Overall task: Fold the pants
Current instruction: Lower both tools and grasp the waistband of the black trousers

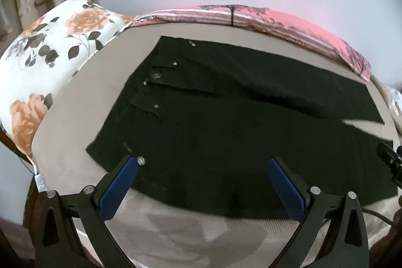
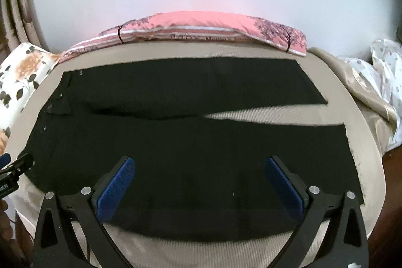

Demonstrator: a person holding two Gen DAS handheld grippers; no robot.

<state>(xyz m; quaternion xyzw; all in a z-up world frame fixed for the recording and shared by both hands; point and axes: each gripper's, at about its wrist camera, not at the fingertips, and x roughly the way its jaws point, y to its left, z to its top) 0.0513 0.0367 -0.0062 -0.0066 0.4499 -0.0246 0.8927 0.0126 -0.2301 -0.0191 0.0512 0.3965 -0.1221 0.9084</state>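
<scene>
Beige bed cover [image 2: 251,52] fills both views, with a plain pale wall behind it. Black pants [image 2: 188,155] lie flat on the bed, the waist near the left edge by the flowered pillow [image 1: 50,54] and the two legs reaching toward the right edge. A pink blanket [image 2: 213,27] runs along the far edge.

One thing could go wrong — the cloth is thin and flat, so a finger may slide over it or pinch the bed cover too. The legs lie apart, so a lift from just one side could twist them.

Left gripper [image 1: 202,163] hovers over the near edge by the waist, fingers wide apart, holding nothing. Right gripper [image 2: 199,165] hangs over the near leg — also spread wide and empty.
</scene>
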